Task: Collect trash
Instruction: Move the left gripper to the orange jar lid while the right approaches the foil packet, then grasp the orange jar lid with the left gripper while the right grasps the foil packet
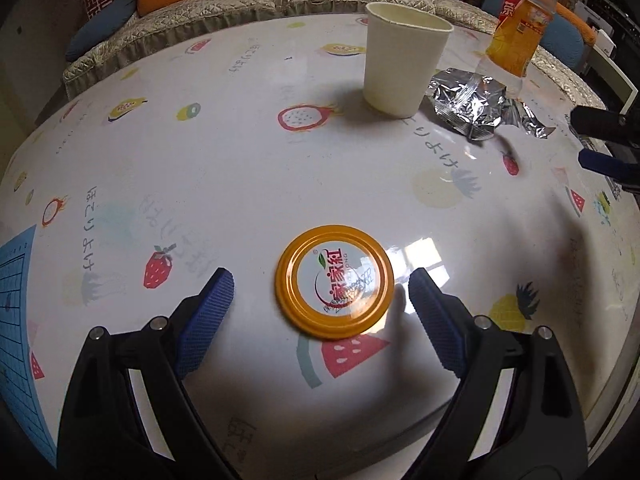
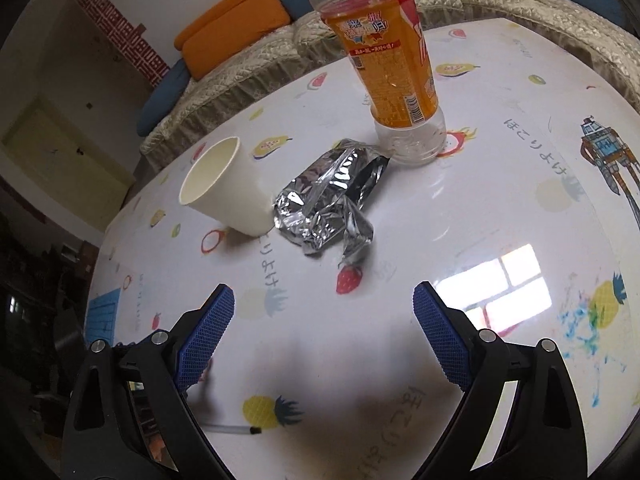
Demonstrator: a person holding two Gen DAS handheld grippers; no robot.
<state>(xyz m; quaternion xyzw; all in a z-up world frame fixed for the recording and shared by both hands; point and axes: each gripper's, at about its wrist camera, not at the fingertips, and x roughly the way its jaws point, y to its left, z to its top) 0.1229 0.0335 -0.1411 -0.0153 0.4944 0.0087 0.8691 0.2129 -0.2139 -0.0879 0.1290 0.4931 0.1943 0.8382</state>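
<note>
- As you look down over the surface (image 1: 224, 152), count four bits of trash: one orange-rimmed jar lid (image 1: 334, 282), one white paper cup (image 1: 402, 64), one crumpled foil wrapper (image 1: 468, 106), one clear bottle (image 1: 516, 36) with an orange label.
- Your left hand-held gripper (image 1: 320, 292) is spread wide; the lid lies flat between its blue pads (image 1: 208, 316), touching neither.
- Your right hand-held gripper (image 2: 324, 312) is also spread, nothing between its jaws; the wrapper (image 2: 328, 204) lies ahead of it.
- Cup (image 2: 226, 188) and wrapper touch; the bottle (image 2: 384, 60) stands upright just behind the wrapper.
- Open room: bare surface left of the lid and in front of the right gripper. The far edge meets a quilted sofa (image 1: 224, 8).
- Writing: red Chinese characters on the lid and bottle label, too small to read; Japanese kana printed on the fruit-patterned cloth.
- One thin straw-like tube (image 2: 232, 429) lies near the right gripper's left finger.
</note>
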